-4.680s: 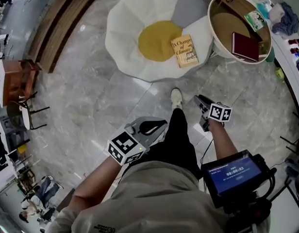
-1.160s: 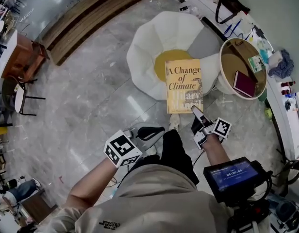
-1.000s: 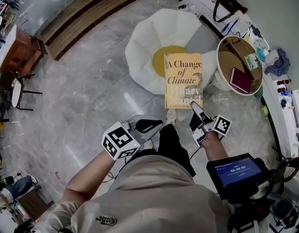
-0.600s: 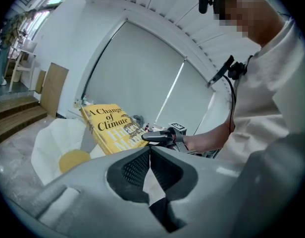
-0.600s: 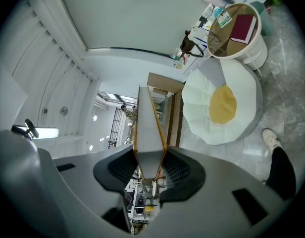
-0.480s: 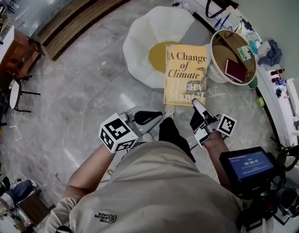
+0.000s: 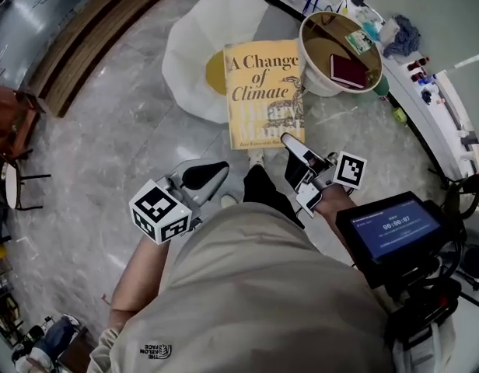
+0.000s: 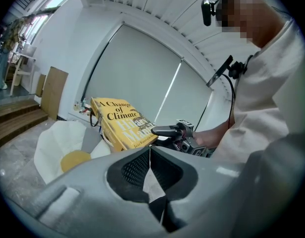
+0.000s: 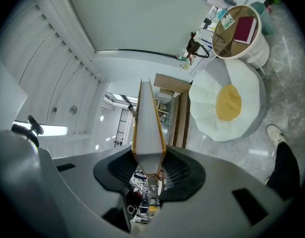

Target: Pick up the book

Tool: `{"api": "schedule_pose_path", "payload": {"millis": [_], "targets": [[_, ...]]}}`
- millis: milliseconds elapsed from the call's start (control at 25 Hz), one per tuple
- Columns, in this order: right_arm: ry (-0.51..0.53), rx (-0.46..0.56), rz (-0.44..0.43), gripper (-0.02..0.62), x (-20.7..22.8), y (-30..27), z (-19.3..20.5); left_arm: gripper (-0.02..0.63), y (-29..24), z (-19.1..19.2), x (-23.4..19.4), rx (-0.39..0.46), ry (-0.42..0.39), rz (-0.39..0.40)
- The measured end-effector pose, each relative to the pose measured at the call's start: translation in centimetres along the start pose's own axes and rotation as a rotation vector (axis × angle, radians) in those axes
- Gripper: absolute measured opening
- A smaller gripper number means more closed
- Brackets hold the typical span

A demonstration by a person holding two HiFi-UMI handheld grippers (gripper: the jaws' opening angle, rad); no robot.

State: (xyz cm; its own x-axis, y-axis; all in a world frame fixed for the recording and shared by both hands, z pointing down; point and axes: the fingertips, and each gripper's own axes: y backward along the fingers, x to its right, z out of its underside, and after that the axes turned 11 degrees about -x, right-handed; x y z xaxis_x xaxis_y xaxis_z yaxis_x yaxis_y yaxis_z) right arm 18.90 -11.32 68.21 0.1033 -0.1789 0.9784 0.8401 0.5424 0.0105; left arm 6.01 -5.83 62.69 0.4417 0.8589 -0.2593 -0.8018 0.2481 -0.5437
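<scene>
A yellow hardback, the book (image 7: 263, 90) titled "A Change of Climate", hangs in the air in front of me with its cover facing up. My right gripper (image 7: 290, 141) is shut on the middle of its near edge. In the right gripper view the book (image 9: 148, 128) stands edge-on, pinched between the two pads of that gripper (image 9: 150, 166). My left gripper (image 7: 212, 171) hangs lower and to the left, shut with nothing in it. Its own view shows the jaws of the left gripper (image 8: 150, 152) meeting at the tips, with the book (image 8: 120, 123) and the right gripper (image 8: 165, 131) beyond.
A white egg-shaped cushion (image 7: 194, 29) with a yellow centre lies on the marble floor behind the book. To its right stands a round white tub (image 7: 316, 74) holding a maroon book (image 7: 348, 70). A cluttered counter (image 7: 426, 92) runs along the right. Wooden steps (image 7: 84, 45) lie at upper left.
The book lay on the egg cushion at first; now the right gripper holds it. Over the last second it has risen and come closer, and both grippers have shifted left in view.
</scene>
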Motion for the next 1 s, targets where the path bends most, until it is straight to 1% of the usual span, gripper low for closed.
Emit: {"api": "schedule_pose_path", "payload": {"millis": [280,520,1000], "targets": [[-0.017,-0.015,-0.022,0.152,-0.9,0.2,0.4,0.008,-0.6,-0.5,0.0,-0.018,0.007,0.001],[-0.026,-0.024,-0.036,0.152,-1.2,0.1,0.9,0.008,-0.7,-0.4,0.2,-0.015,0.011,-0.001],[-0.007,-0.037,-0.059,0.152,-1.1,0.0,1.0,0.008,-1.1,0.3,0.5,-0.020,0.016,-0.020]]}}
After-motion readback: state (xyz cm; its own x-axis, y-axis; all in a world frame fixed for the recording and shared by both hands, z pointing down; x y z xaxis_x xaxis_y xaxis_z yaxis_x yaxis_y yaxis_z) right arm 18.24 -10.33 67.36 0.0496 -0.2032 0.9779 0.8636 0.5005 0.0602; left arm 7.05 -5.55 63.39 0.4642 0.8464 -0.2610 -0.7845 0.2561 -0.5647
